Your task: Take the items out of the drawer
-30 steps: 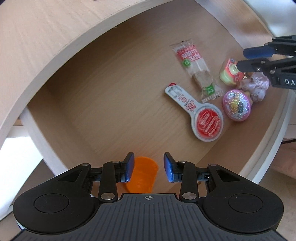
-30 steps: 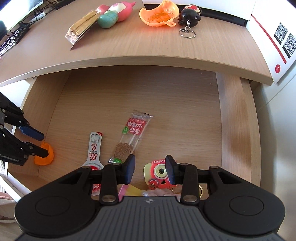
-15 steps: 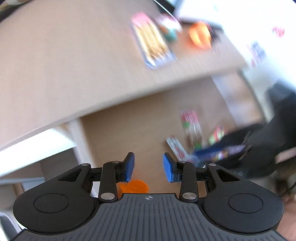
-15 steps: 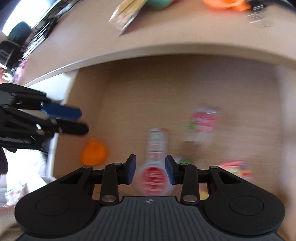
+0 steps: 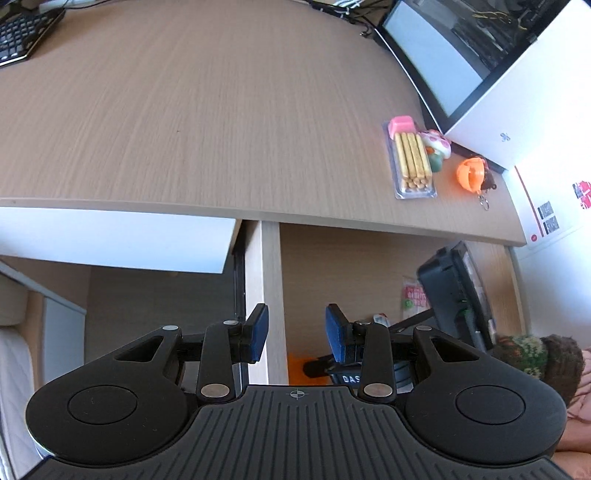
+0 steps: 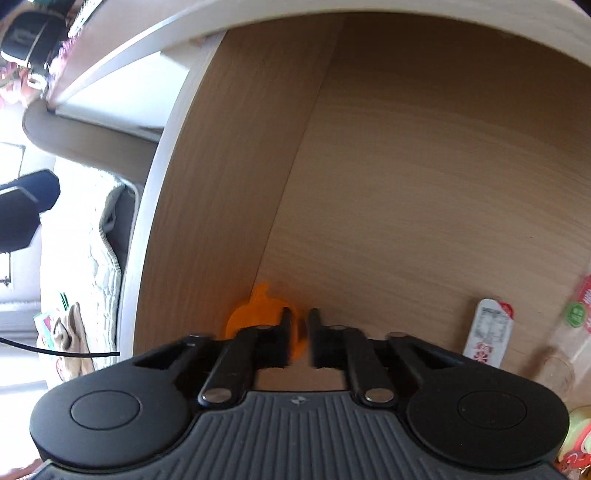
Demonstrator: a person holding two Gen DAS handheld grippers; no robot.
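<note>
right claw (image 6: 297, 334): just closed, pinched on the orange toy (image 6: 258, 314)
orange toy: in the drawer (image 6: 424, 184) corner, against the left wall
handling: likely light, hard, slick plastic; grip its thin edge
left claw (image 5: 296, 334): apart, empty, above the tabletop (image 5: 203, 110)
count: one orange toy, one white paddle (image 6: 487, 332) and one snack packet (image 6: 576, 317) in right wrist view; other items cut off

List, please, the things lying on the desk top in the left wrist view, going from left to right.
keyboard → pack of biscuit sticks → orange toy → keyring
</note>
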